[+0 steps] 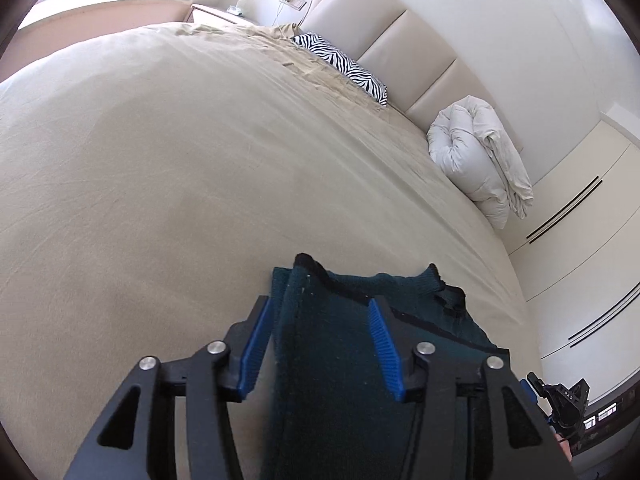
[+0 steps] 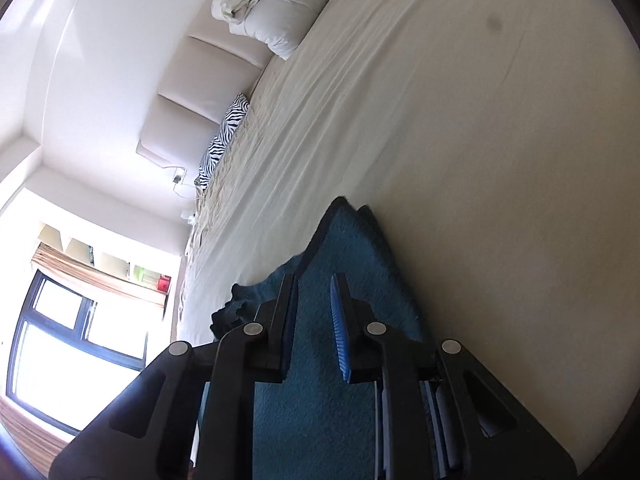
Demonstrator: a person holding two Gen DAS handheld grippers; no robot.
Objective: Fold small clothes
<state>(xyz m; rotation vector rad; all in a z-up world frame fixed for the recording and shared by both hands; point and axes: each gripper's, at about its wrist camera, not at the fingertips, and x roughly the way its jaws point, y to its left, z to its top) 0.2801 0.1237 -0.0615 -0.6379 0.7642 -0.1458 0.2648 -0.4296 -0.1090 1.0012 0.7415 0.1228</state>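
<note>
A dark teal knit garment (image 1: 332,360) with black trim lies on the beige bed sheet (image 1: 160,160). My left gripper (image 1: 320,304) hovers over its near part, open, blue pads (image 1: 252,348) wide apart and not pressing the cloth that runs between them. In the right wrist view the same garment (image 2: 352,240) tapers to a point on the sheet (image 2: 480,160). My right gripper (image 2: 316,280) has its jaws close together, and teal knit fills the narrow gap between them. Part of the right gripper (image 1: 560,400) shows at the lower right of the left wrist view.
A rolled white duvet (image 1: 476,152) (image 2: 280,0) and a zebra-print pillow (image 1: 340,64) (image 2: 224,136) lie against the padded headboard (image 1: 380,20). A white wardrobe (image 1: 580,220) stands beside the bed. A window (image 2: 60,340) is across the room.
</note>
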